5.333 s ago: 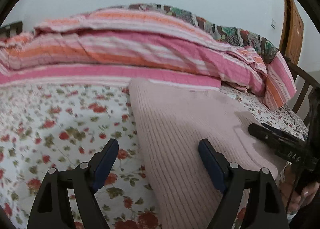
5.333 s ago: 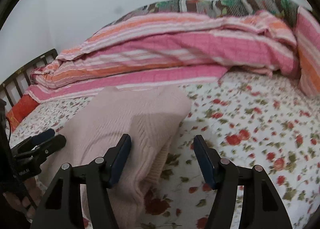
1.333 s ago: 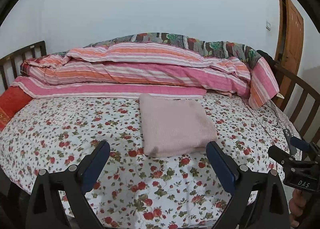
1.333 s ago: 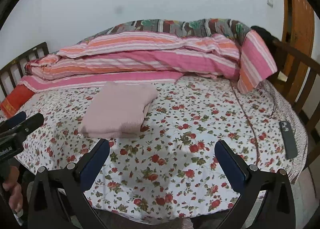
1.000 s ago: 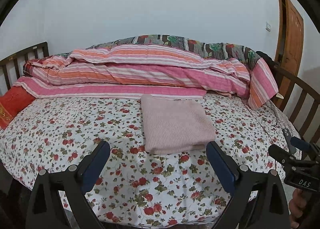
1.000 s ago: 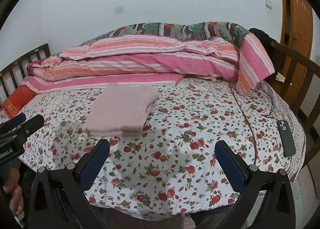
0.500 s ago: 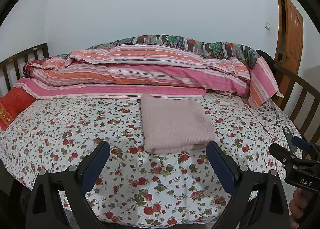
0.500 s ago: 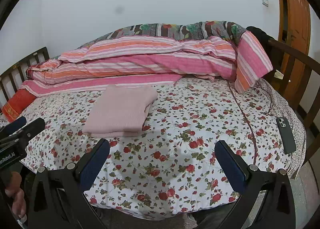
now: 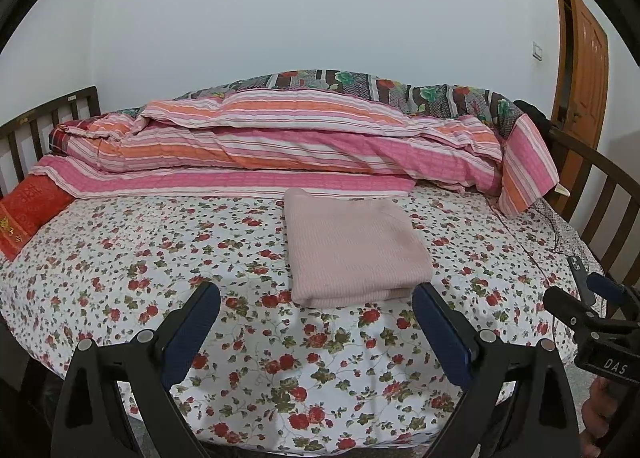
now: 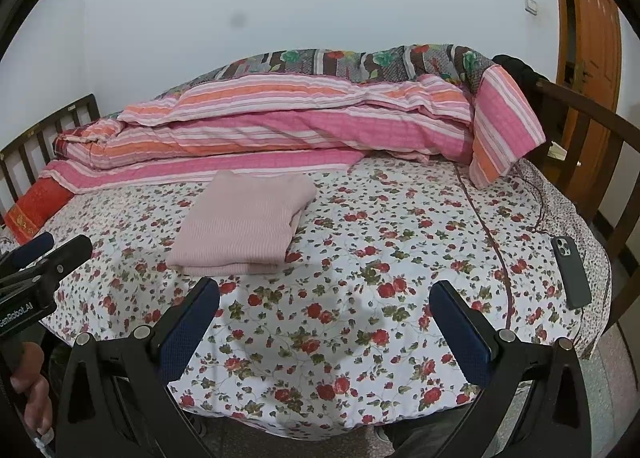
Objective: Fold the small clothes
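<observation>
A pale pink knit garment (image 9: 352, 246) lies folded into a neat rectangle in the middle of the floral bedsheet (image 9: 160, 266); it also shows in the right wrist view (image 10: 244, 218). My left gripper (image 9: 316, 322) is open and empty, held back at the near edge of the bed, short of the garment. My right gripper (image 10: 324, 318) is open and empty, also held back at the bed's near edge, to the right of the garment. Each gripper shows at the edge of the other's view.
A rolled pink and orange striped quilt (image 9: 288, 146) lies along the back of the bed. A red cushion (image 9: 28, 214) sits at the left. A dark phone (image 10: 570, 270) and a cable lie near the right edge. Wooden bed rails (image 10: 592, 146) and a door (image 10: 592, 38) stand at the right.
Both grippers pulled well back from the folded garment earlier; over the last second the views barely shift. The garment has not moved.
</observation>
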The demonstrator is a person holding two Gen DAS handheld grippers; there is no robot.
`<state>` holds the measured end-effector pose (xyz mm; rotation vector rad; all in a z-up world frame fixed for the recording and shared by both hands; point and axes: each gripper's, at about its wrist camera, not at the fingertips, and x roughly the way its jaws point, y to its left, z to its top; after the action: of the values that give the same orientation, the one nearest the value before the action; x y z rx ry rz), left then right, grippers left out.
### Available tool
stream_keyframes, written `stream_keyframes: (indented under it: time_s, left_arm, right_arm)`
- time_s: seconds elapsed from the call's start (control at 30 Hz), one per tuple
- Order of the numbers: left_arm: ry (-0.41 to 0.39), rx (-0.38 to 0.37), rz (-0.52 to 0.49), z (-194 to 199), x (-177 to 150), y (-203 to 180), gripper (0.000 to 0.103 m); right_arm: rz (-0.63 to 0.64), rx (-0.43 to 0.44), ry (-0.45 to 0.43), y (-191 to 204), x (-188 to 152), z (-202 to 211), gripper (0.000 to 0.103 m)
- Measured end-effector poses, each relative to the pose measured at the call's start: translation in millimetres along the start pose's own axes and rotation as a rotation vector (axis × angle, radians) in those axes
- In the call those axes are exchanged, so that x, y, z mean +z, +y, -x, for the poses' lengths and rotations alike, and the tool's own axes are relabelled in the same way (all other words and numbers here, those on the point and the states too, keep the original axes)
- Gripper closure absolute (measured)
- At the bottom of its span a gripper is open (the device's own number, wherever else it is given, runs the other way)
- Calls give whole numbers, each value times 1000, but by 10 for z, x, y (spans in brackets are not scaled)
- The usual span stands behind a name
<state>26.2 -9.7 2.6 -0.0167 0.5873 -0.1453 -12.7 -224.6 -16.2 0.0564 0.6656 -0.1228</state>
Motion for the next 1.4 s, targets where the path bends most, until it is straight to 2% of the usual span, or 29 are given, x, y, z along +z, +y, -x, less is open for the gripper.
stream_keyframes:
  time_s: [1.4]
  left_arm:
    - [-19, 9, -7, 97, 61, 18, 6]
  right_arm:
    - [-5, -6, -11, -24, 23, 72, 0]
